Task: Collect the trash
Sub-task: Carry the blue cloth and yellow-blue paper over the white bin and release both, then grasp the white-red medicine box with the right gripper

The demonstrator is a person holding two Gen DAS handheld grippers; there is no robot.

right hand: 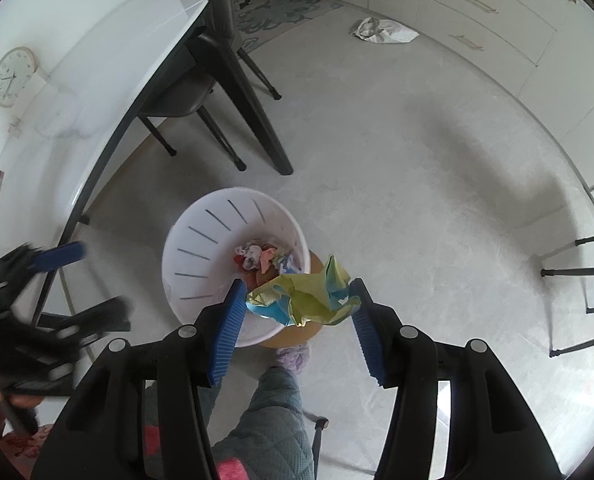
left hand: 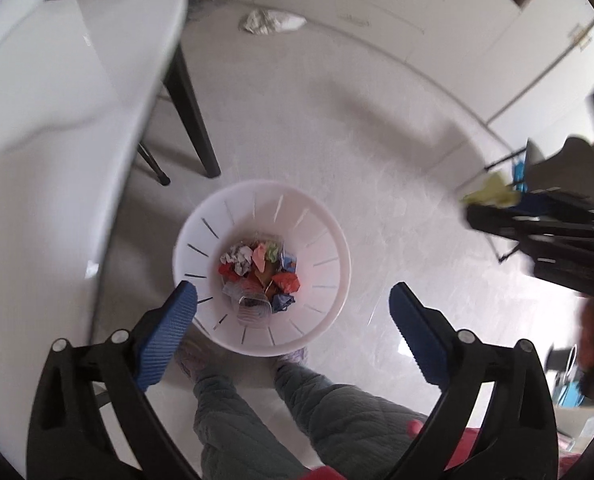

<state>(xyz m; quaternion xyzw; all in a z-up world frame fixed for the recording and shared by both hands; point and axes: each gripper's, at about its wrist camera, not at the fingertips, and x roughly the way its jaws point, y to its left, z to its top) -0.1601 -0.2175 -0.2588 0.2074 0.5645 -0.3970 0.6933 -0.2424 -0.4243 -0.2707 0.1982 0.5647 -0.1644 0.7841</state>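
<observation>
The right gripper (right hand: 299, 300) pinched a crumpled paper ball (right hand: 303, 300), light and soft, gripped across its middle; the left gripper (left hand: 293, 308) stood spread, empty, above the white bin (left hand: 257, 348).

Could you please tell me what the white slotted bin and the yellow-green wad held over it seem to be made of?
White slotted bin: probably moulded plastic, smooth and slightly glossy, with thin cut slits in its wall. Yellow-green wad: crumpled paper, matte, judging by its sharp creases and folds.
</observation>
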